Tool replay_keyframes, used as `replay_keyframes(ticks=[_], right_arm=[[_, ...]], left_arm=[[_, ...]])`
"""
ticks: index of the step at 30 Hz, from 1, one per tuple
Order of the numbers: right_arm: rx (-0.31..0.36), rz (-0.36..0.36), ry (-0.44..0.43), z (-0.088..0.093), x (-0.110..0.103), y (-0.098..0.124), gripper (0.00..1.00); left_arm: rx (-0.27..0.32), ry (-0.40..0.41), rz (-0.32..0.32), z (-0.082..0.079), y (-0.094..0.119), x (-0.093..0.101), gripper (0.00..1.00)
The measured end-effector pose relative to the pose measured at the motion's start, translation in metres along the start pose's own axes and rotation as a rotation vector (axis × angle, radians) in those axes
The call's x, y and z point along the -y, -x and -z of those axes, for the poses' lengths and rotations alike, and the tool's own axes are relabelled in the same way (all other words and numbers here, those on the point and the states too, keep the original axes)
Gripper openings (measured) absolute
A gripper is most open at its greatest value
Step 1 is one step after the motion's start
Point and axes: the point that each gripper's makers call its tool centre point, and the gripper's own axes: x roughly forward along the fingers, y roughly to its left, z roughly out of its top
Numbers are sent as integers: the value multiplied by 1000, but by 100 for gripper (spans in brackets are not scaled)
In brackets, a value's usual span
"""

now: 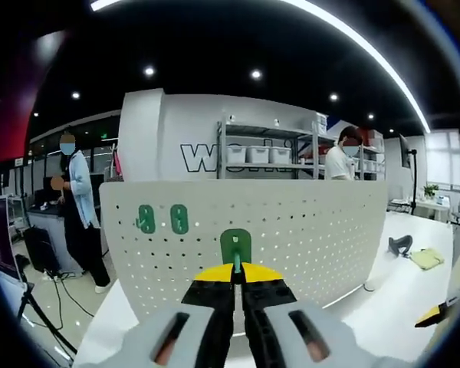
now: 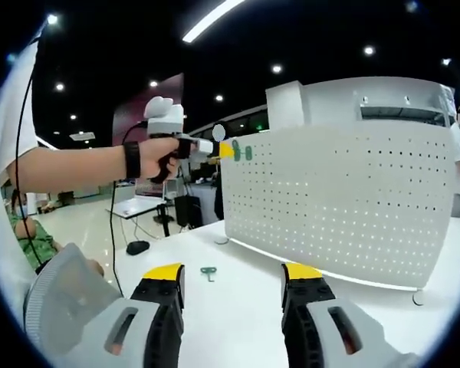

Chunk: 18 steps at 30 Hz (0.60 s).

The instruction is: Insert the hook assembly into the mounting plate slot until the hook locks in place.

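- Left gripper view: the left gripper pinches a green hook flat against the white pegboard.
- The right gripper is spread wide above the table, near a loose green hook.

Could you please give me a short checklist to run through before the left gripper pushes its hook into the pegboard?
1. Hook held firmly: the left gripper is shut on the green hook. Ok.
2. Hook at the board: it sits in front of the white pegboard, but whether it touches or is lined up with a hole, cannot tell.
3. Two green hooks already mounted stay apart from the held one. Ok.
4. Right gripper open and low over the table, away from the board. Ok.
5. Spare green hook lies on the table in sight. Ok.
6. Hook locked in place: not ok yet.
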Motion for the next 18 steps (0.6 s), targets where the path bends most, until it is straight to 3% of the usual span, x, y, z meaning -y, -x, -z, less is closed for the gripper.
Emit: replay_keyframes(ticks=[7,9,11,13,18], right_arm=[[-9,7,2,2,4,1,54],[-8,6,-1,2,4,1,54],[-10,5,-4,3,4,1,54],[-13,4,-9,4,4,1,54],[-14,5,-8,5,2,1,53]], left_arm=[[-8,-7,-9,2,-6,-3,2],[-15,25,-2,3,-9,-2,2],[-9,-22,-5,0,-11,-2,2],[-14,8,12,-2,-14,0,2],[-13,-4,5,-6,-21,-2,2]])
